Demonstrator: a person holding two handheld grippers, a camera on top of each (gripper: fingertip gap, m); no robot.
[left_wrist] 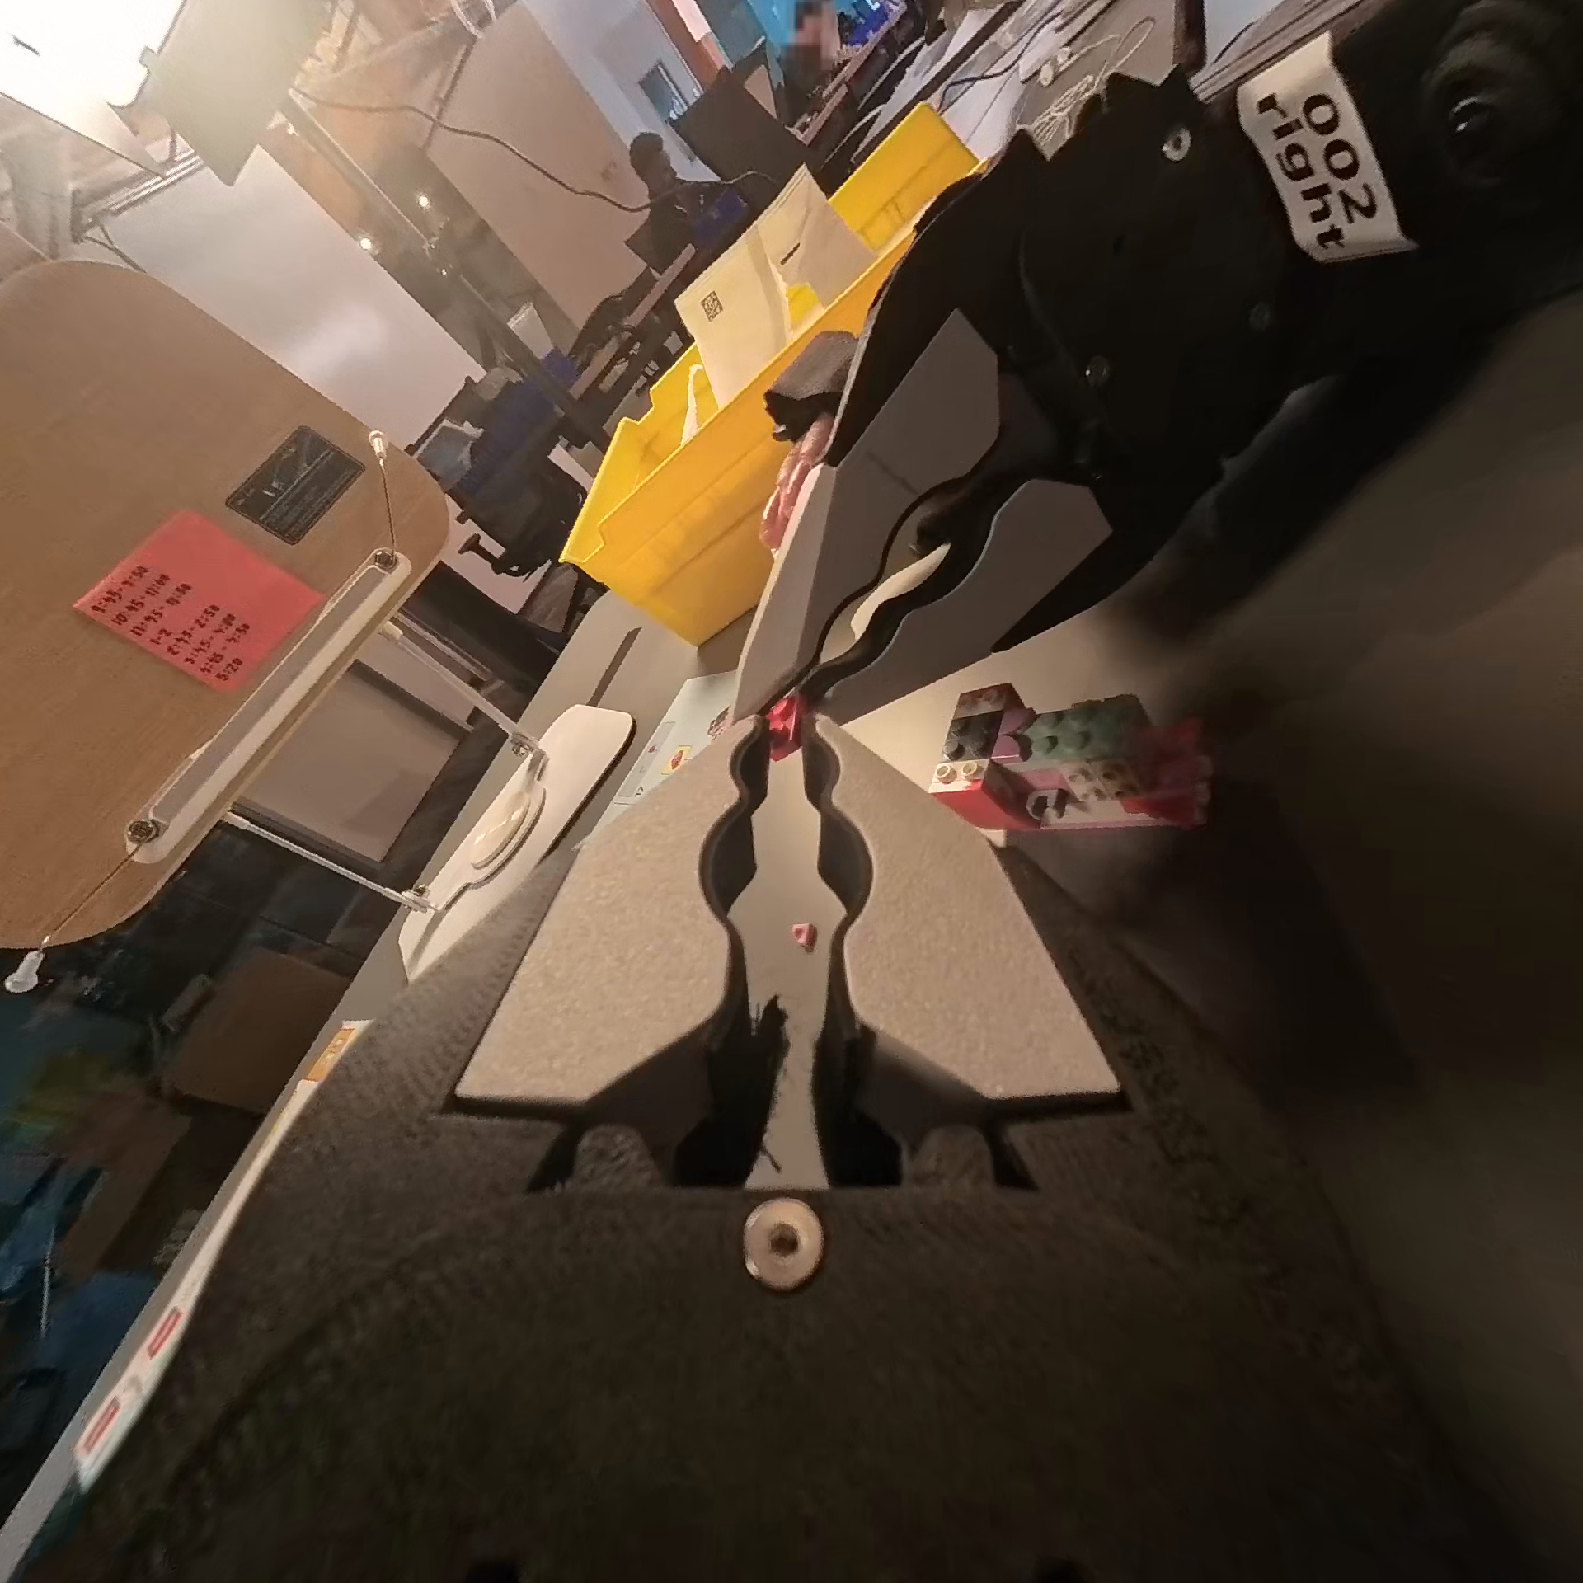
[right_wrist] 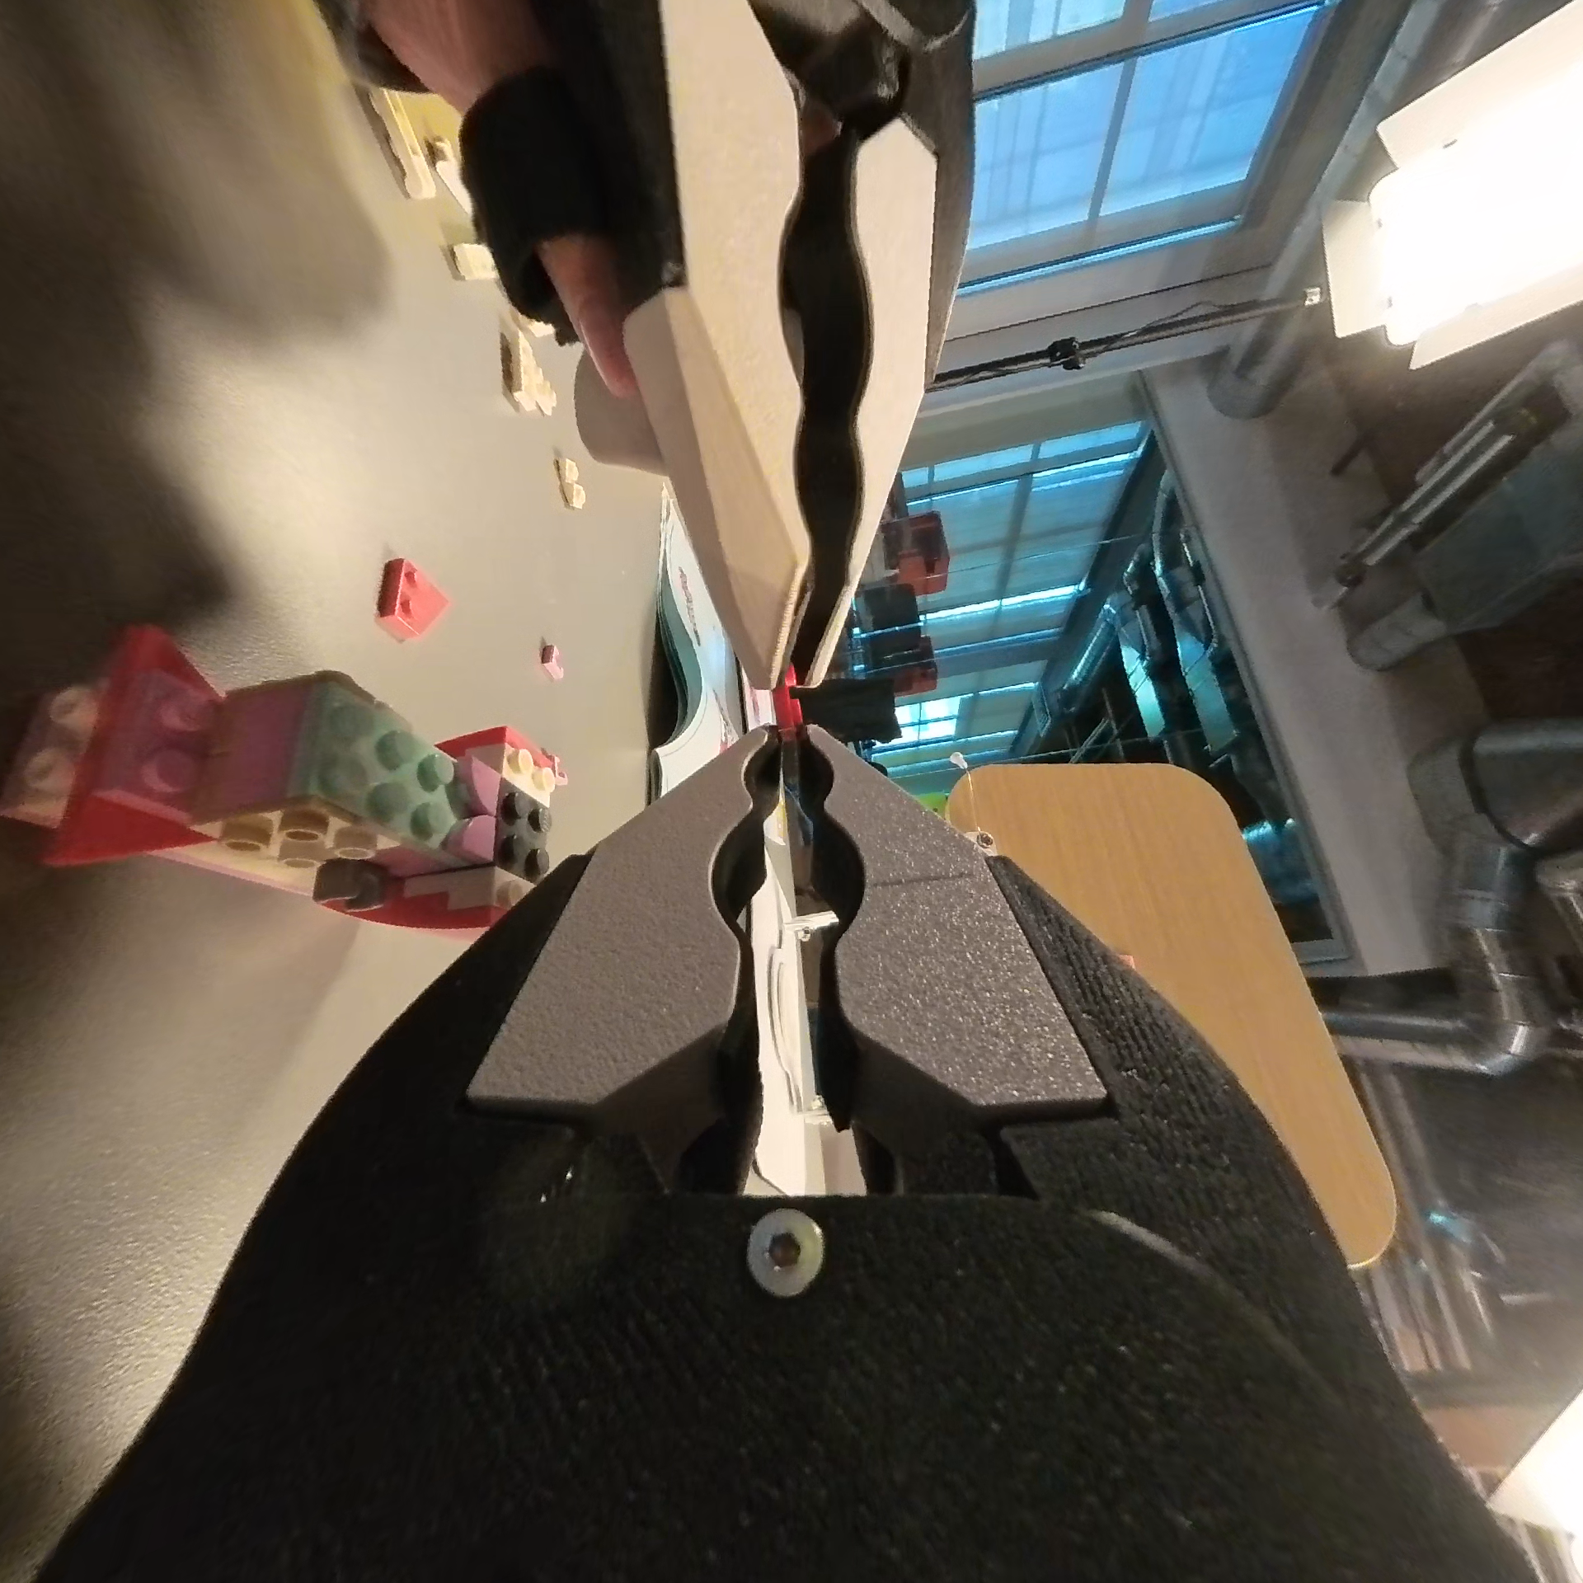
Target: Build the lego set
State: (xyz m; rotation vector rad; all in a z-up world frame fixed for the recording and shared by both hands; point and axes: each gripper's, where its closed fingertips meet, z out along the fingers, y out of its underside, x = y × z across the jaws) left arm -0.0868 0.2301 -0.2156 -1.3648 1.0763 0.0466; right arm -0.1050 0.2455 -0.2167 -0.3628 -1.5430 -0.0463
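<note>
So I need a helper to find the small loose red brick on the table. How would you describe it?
Start at the multicoloured brick model on the grey table. Just beyond it lies a flat red brick, apart from the model. It is larger than the tiny pink piece near it, and redder than the cream bricks farther off.

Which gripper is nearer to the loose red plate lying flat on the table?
Neither clearly: the left gripper and right gripper meet tip to tip on one small red piece, both apart from the red plate.

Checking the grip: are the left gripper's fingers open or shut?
Shut on a small red brick: the left gripper pinches it at the fingertips, the right gripper meeting it opposite.
</note>
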